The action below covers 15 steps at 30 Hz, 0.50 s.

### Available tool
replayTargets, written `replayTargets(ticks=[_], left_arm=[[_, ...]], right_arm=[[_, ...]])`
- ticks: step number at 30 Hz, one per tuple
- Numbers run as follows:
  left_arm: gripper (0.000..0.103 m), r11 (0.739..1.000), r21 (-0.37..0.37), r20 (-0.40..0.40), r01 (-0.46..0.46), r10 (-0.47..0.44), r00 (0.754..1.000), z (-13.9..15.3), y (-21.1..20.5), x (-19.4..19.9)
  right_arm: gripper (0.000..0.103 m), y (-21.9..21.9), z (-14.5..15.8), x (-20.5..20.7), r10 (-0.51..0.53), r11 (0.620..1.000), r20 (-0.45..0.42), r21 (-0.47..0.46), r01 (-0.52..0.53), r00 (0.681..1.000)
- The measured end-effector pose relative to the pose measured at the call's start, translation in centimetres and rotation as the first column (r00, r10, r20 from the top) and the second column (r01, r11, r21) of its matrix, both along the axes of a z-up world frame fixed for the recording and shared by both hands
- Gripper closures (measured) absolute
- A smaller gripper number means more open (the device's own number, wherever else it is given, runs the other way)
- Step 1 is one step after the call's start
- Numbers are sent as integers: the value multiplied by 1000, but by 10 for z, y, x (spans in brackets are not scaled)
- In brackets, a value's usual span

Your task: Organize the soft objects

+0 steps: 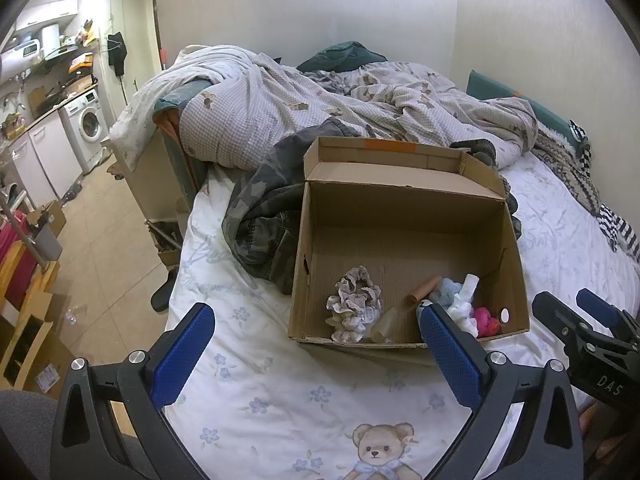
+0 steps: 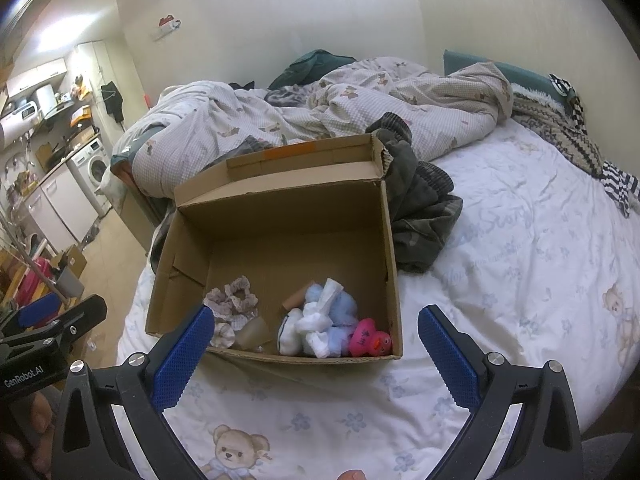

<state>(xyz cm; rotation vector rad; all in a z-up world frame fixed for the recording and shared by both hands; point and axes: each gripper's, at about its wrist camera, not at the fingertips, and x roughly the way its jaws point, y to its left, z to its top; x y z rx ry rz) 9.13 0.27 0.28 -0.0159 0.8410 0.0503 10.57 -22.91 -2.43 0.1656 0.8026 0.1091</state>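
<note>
Both grippers level, left gripper (image 1: 316, 334) and right gripper (image 2: 312, 334), jaws spread before box (image 2: 280, 224).

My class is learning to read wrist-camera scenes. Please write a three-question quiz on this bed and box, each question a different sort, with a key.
1. True or false: the cardboard box stands on the bed sheet with its lid flap open.
2. Multiple choice: the pink rubber duck lies in which part of the box, seen from the right wrist? A) far left corner B) near right corner C) outside the box
3. Fill in: both the left gripper and the right gripper are ____ and hold nothing.

Key: 1 true; 2 B; 3 open.
</note>
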Motion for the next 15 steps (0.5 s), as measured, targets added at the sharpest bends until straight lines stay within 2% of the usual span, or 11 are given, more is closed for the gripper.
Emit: replayTargets(ticks=[15], left_arm=[[0, 1000, 4, 1, -2, 2, 1000, 0, -1, 2]], right_arm=[[0, 2, 0, 0, 3, 1000, 1, 0, -3, 1000]])
